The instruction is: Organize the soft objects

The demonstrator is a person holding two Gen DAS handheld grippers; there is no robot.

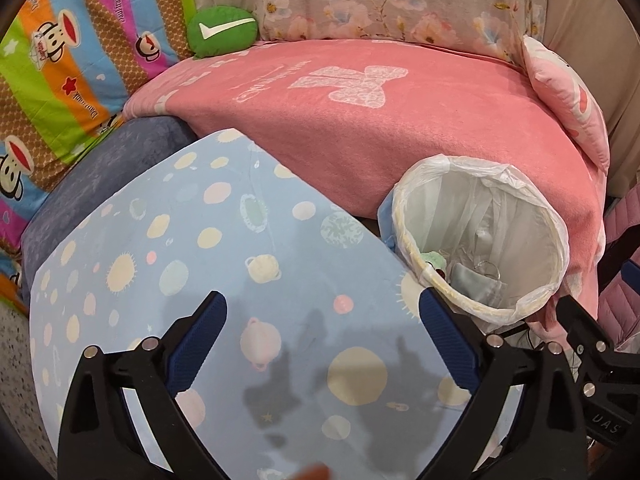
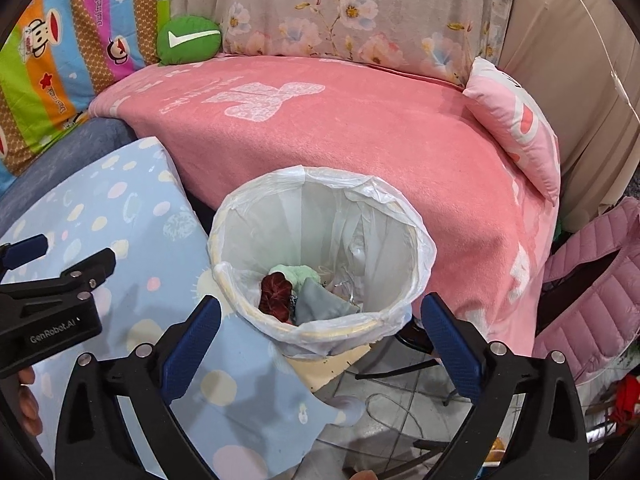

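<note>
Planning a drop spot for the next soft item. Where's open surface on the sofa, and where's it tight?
Free: the middle of the pink blanket, between the green cushion and the pink pillow; also the blue cushion top under the left tongs. Tight: around the bin, wedged against blanket and blue cushion.

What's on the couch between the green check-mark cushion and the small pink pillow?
Only the pink blanket with its white print; no loose item lies on it between the green check-mark cushion and the small pink pillow. Both wrist views show it.
</note>
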